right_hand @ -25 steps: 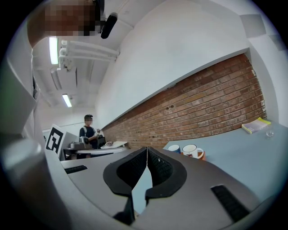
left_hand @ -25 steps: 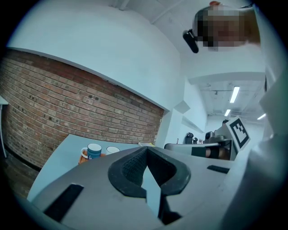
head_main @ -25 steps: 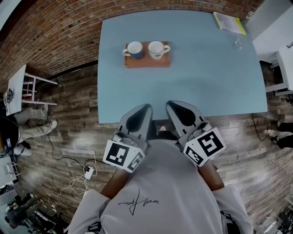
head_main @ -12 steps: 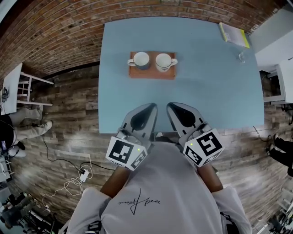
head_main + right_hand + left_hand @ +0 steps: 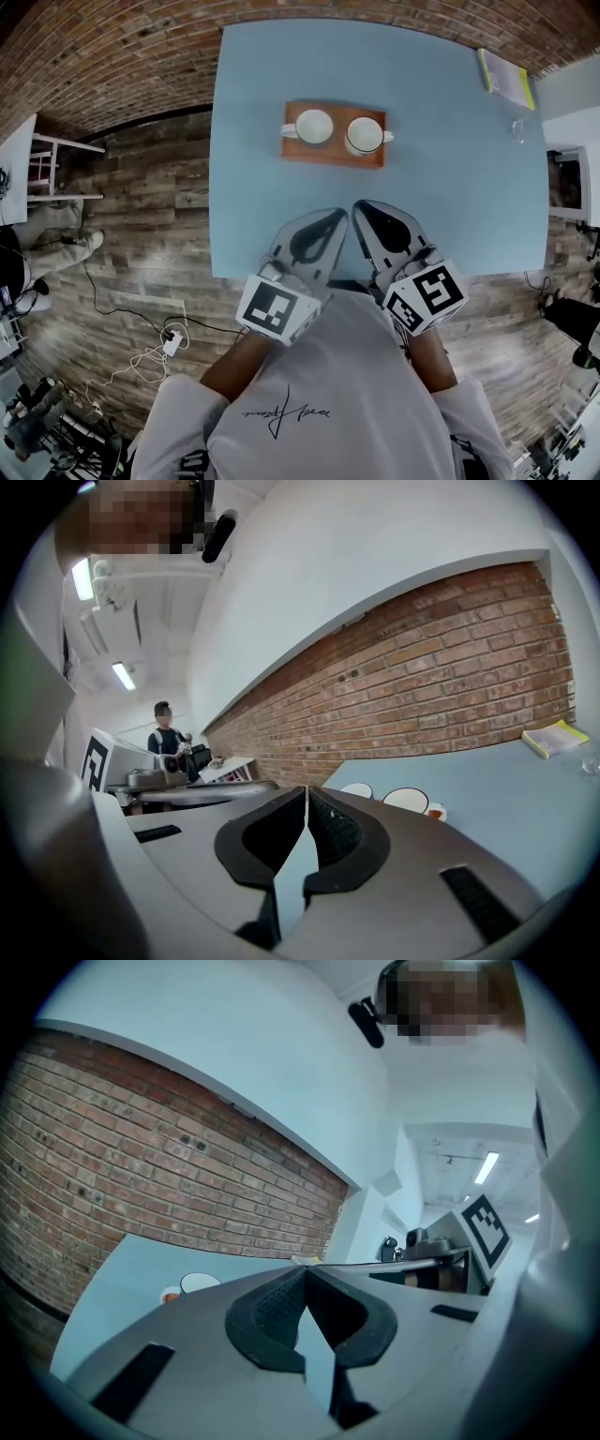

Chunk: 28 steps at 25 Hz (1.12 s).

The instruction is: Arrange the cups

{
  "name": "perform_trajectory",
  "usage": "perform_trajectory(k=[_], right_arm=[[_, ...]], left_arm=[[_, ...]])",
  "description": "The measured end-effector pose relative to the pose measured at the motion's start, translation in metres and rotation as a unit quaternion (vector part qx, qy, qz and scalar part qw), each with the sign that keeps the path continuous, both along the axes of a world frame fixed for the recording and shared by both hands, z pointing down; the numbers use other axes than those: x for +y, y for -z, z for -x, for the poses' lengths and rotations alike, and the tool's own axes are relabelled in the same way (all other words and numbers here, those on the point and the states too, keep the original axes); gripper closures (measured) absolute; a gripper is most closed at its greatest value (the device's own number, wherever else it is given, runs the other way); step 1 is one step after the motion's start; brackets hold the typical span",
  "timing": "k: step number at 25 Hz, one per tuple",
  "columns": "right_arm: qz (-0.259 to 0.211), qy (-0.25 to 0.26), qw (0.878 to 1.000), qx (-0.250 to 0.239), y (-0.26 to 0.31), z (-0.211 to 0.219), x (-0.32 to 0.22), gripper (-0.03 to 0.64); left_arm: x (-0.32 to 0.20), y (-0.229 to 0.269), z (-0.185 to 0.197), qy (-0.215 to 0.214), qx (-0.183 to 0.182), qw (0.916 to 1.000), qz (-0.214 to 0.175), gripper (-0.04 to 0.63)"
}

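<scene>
Two white cups stand side by side on a brown tray [image 5: 334, 157] in the middle of the light blue table [image 5: 450, 187]: the left cup [image 5: 314, 126] has its handle to the left, the right cup [image 5: 365, 135] to the right. My left gripper [image 5: 338, 216] and right gripper [image 5: 362, 206] are shut and empty, close together over the table's near edge, short of the tray. In the left gripper view the shut left gripper [image 5: 303, 1270] points past one cup [image 5: 199, 1282]. Beyond the shut right gripper [image 5: 307, 790], the right gripper view shows both cups [image 5: 406, 801].
A yellow-green book [image 5: 506, 77] and a small clear glass [image 5: 517, 128] lie at the table's far right corner. A white stool [image 5: 42, 169] and cables [image 5: 155, 361] are on the wooden floor to the left. A brick wall runs behind the table. A person [image 5: 167, 729] stands far off.
Both grippers have moved forward from the body to over the table's near edge, nearer the tray. They stay shut. The cups and tray have not moved on the table.
</scene>
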State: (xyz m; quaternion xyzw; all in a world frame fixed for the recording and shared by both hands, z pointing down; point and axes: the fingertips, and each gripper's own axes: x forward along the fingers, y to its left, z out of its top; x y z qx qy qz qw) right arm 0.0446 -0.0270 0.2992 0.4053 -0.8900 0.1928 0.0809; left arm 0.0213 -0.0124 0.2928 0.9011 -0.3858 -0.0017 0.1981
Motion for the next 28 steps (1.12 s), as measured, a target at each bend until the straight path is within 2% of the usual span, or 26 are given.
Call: perform_trajectory(k=[7, 12, 16, 20, 21, 23, 28], right_arm=[[0.006, -0.021, 1.0, 0.015, -0.01, -0.018, -0.025, 0.595], [-0.005, -0.012, 1.0, 0.025, -0.017, -0.044, -0.028, 0.594], [-0.031, 0.032, 0.998, 0.034, -0.018, -0.063, -0.032, 0.594], [-0.066, 0.093, 0.992, 0.046, -0.02, -0.072, -0.037, 0.594], [-0.072, 0.108, 0.99, 0.046, -0.021, -0.074, -0.038, 0.587], [-0.082, 0.141, 0.985, 0.052, -0.026, -0.076, -0.04, 0.517], [-0.093, 0.194, 0.974, 0.069, -0.04, -0.079, -0.046, 0.508]], left_arm=[[-0.018, -0.009, -0.004, -0.012, -0.004, 0.9997, 0.02, 0.588], [-0.025, -0.015, -0.01, 0.009, -0.02, 0.9996, 0.017, 0.588], [-0.034, -0.018, -0.018, 0.043, -0.033, 0.9985, 0.004, 0.588], [-0.028, -0.025, -0.03, 0.064, -0.043, 0.9969, -0.011, 0.588], [-0.027, -0.026, -0.034, 0.066, -0.047, 0.9966, -0.016, 0.588], [-0.026, -0.029, -0.041, 0.071, -0.051, 0.996, -0.02, 0.588], [-0.024, -0.033, -0.054, 0.068, -0.046, 0.9965, -0.013, 0.588]])
